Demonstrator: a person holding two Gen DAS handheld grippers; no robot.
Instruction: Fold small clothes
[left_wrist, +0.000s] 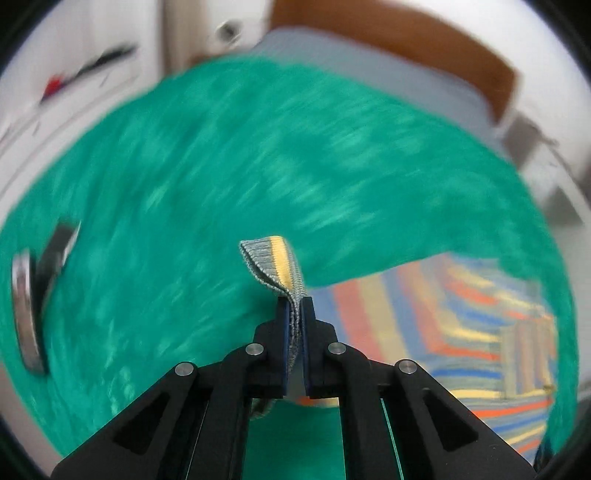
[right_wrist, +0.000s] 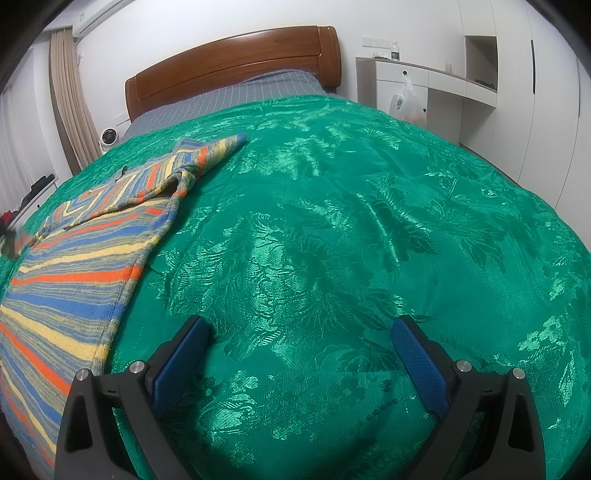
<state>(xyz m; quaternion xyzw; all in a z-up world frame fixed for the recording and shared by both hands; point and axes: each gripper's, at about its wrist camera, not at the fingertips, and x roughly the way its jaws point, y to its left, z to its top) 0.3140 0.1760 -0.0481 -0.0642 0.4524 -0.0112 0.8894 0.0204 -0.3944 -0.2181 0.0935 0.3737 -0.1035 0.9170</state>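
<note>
So my left gripper (left_wrist: 294, 306) has its fingers pinched tight on an edge of the striped sweater (left_wrist: 443, 325), and a little fold of the knit sticks up past the tips. That view is blurry, so I can't tell much beyond the green bedspread (left_wrist: 221, 166) underneath and the rest of the sweater off to the side. My right gripper (right_wrist: 301, 332) has its 2 fingers spread wide with only bedspread (right_wrist: 332, 221) between them, gripping nothing. From there the sweater (right_wrist: 74, 258) lies flat along the left part of the bed, with 1 sleeve pointing toward the wooden headboard (right_wrist: 236, 62).
</note>
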